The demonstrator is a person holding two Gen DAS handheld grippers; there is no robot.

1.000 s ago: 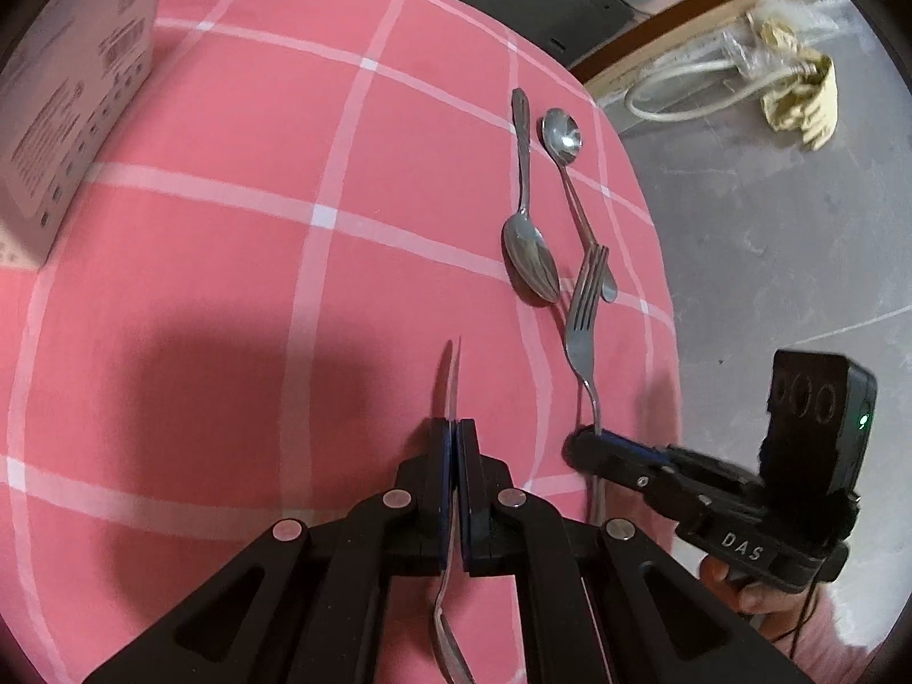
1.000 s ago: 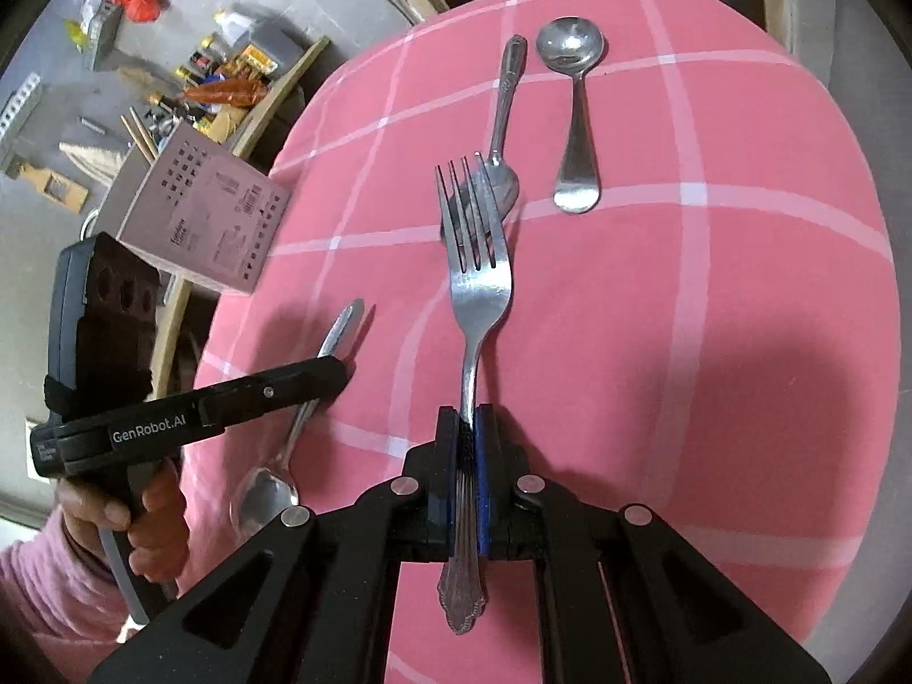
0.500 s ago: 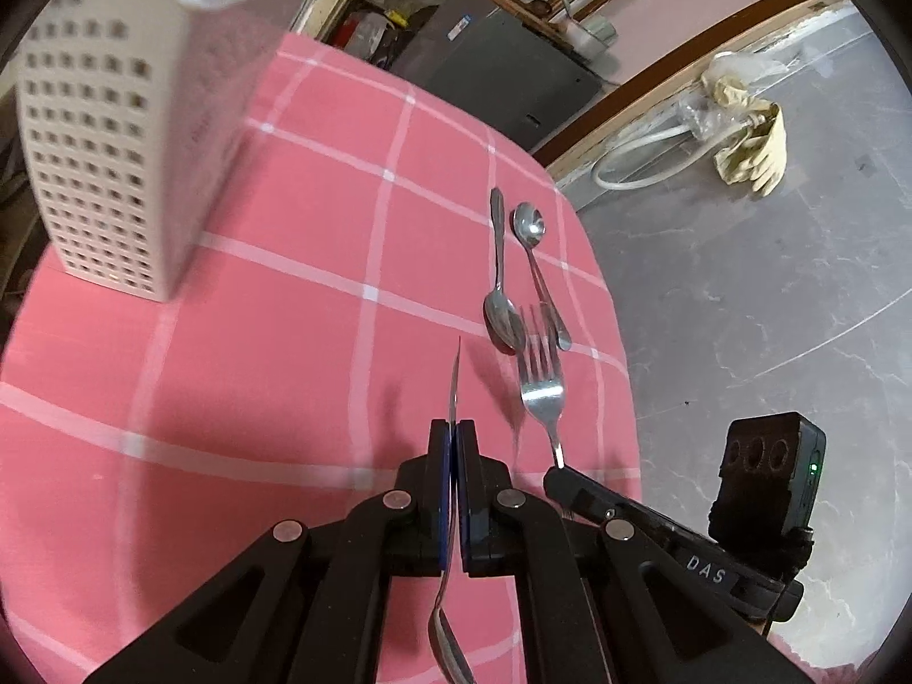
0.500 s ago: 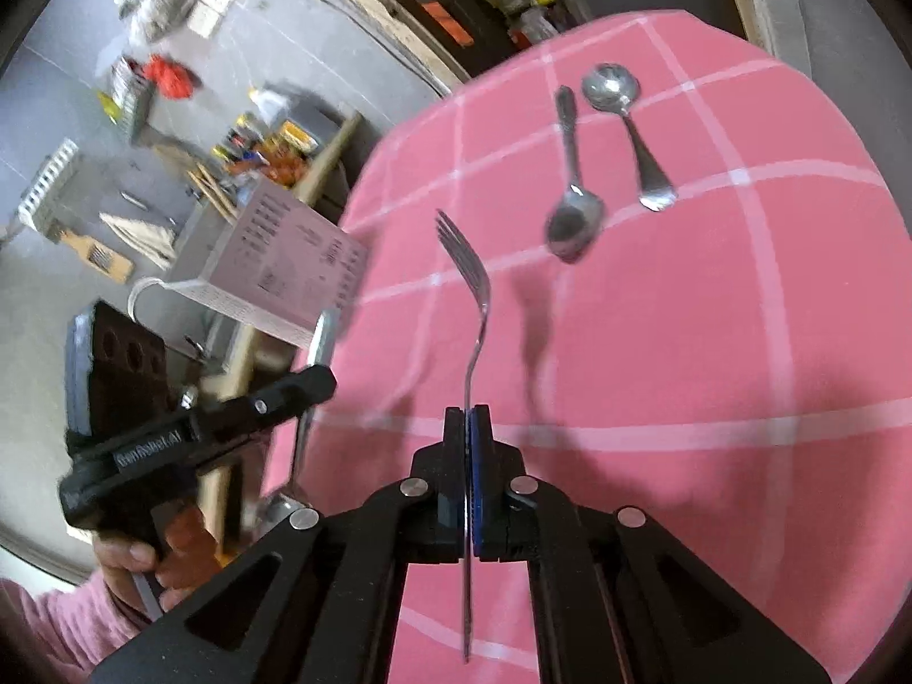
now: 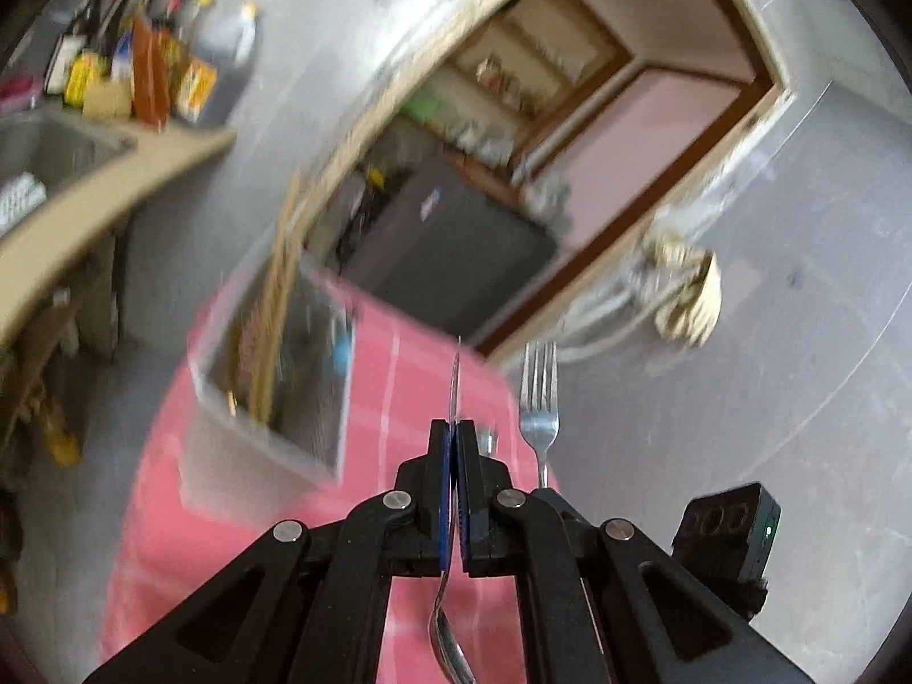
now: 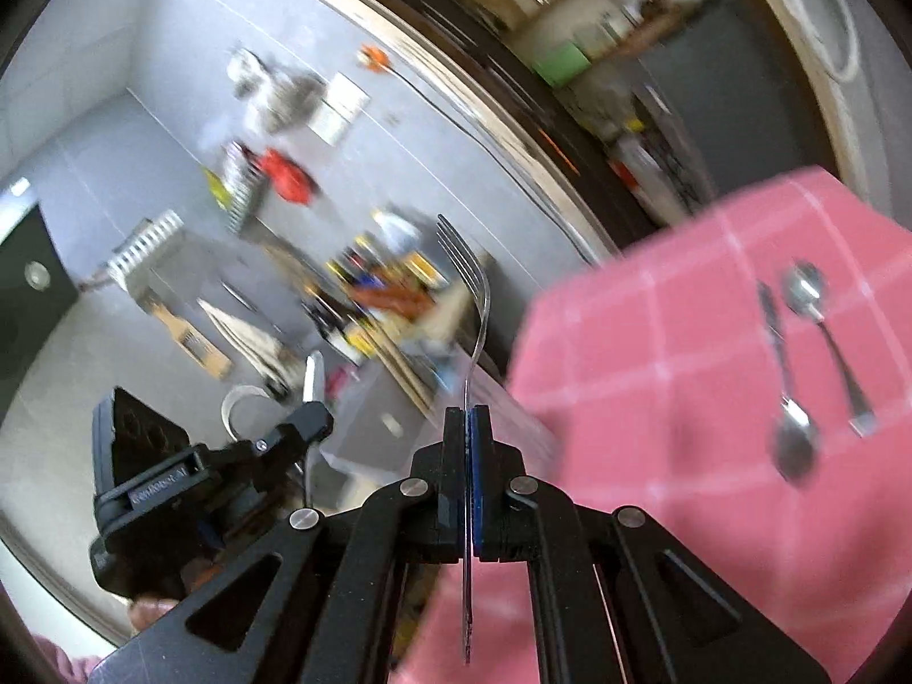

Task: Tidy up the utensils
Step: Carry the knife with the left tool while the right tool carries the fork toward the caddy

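Note:
My left gripper (image 5: 454, 439) is shut on a steel spoon (image 5: 447, 644), handle pointing forward, bowl hanging behind the fingers. It is raised above the pink checked table (image 5: 393, 399), near the blurred white perforated utensil holder (image 5: 273, 370). My right gripper (image 6: 468, 427) is shut on a fork (image 6: 470, 290), tines up and forward; the fork also shows in the left wrist view (image 5: 538, 399). Two spoons (image 6: 792, 433) (image 6: 826, 336) lie on the cloth at the right of the right wrist view. The left gripper shows there at the left (image 6: 310, 407).
A counter with bottles and a sink (image 5: 142, 74) stands at the left. A doorway and a dark cabinet (image 5: 450, 251) lie beyond the table. The grey floor (image 5: 741, 399) is to the right of the table edge.
Both grippers have lifted and tilted up, carrying the spoon and the fork off the table. The views now swing toward the utensil holder and the room, with motion blur.

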